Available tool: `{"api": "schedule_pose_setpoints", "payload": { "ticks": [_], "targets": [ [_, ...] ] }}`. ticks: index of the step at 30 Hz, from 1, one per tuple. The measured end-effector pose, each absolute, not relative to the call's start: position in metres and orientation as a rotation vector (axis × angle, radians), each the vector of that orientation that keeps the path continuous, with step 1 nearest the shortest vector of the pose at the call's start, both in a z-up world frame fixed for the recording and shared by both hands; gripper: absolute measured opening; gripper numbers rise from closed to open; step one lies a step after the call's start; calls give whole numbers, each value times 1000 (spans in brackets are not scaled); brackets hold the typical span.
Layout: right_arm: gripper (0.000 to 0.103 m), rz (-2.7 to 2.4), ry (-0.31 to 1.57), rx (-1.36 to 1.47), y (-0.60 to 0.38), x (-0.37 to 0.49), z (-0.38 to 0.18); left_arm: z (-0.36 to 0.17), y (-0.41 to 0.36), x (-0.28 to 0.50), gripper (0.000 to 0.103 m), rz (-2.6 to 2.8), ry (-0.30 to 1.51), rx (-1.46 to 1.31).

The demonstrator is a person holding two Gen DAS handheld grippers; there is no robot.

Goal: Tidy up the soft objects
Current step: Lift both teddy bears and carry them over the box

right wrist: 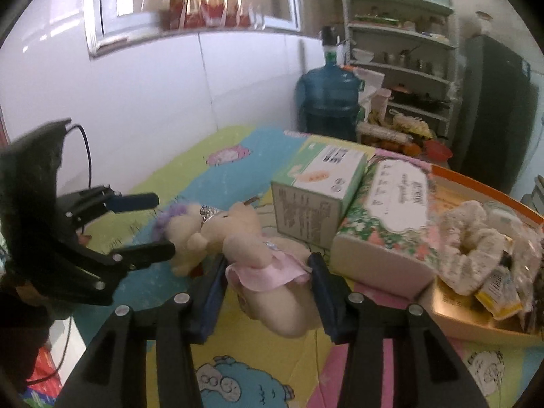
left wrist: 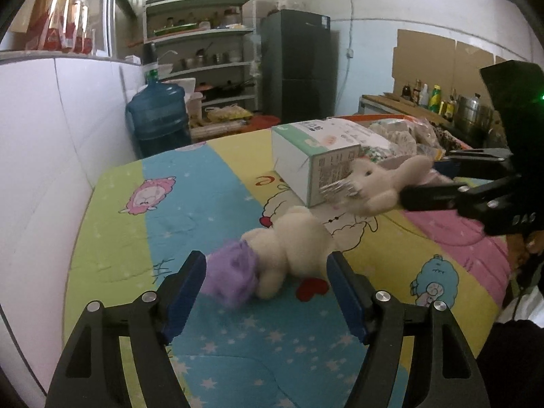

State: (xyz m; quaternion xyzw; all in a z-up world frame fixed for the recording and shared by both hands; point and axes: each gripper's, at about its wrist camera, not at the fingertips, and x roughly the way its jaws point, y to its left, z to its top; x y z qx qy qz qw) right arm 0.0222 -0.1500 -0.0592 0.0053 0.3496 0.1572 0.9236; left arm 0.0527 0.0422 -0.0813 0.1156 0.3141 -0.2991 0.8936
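A cream plush bear in a purple skirt (left wrist: 289, 255) lies on the colourful sheet (left wrist: 190, 210). My left gripper (left wrist: 267, 272) is open, its fingers on either side of this bear, just short of it. My right gripper (right wrist: 268, 268) is shut on a second cream plush bear in a pink skirt (right wrist: 251, 251), gripping it at the skirt and holding it above the sheet. In the left wrist view this bear (left wrist: 377, 183) hangs from the right gripper (left wrist: 411, 183) near the white-green box (left wrist: 316, 159). The purple-skirt bear (right wrist: 183, 234) lies beyond it, by the left gripper (right wrist: 159, 224).
Two boxes stand on the bed: a white-green one (right wrist: 316, 197) and a floral one (right wrist: 384, 221). An orange-rimmed tray (right wrist: 482, 323) at the right holds a scrunchie (right wrist: 472, 234) and small packets. A blue water jug (left wrist: 156, 115), shelves (left wrist: 204, 51) and a dark fridge (left wrist: 299, 64) stand beyond the bed.
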Motion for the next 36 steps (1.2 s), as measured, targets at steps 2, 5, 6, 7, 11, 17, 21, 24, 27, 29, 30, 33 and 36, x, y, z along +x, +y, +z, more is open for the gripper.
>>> {"api": "schedule_pose_setpoints", "payload": {
  "ticks": [2,5,6,7,11,17,21,24,27,29,30,33,36],
  "targets": [
    [48,315,713,28,-155,16,-57,-83,43,54,75,-620,656,241],
    [48,303,715,51,-165,11,-56,-84,44,56,75,-632,667,237],
    [48,299,715,55,-167,9,-56,-84,44,57,75,-640,668,239],
    [48,297,715,59,-167,6,-56,-84,44,58,75,-644,668,249],
    [48,296,716,76,-171,3,-55,-87,40,66,75,-628,674,346],
    [48,298,714,80,-171,-1,-55,-92,25,70,75,-719,660,574],
    [48,296,719,96,-173,-3,-55,-99,14,71,75,-789,661,673],
    [48,288,724,99,-174,-5,-56,-101,7,77,75,-797,657,694],
    [48,283,727,108,-177,-5,-56,-103,3,85,75,-800,674,674],
    [48,279,728,112,-179,-4,-57,-103,5,90,74,-807,691,634],
    [48,278,728,113,-180,-4,-57,-103,6,93,73,-811,697,612],
    [48,275,736,118,-182,-4,-60,-105,6,98,67,-820,715,572],
    [48,278,745,132,-184,-3,-64,-104,6,98,64,-817,726,543]
  ]
}}
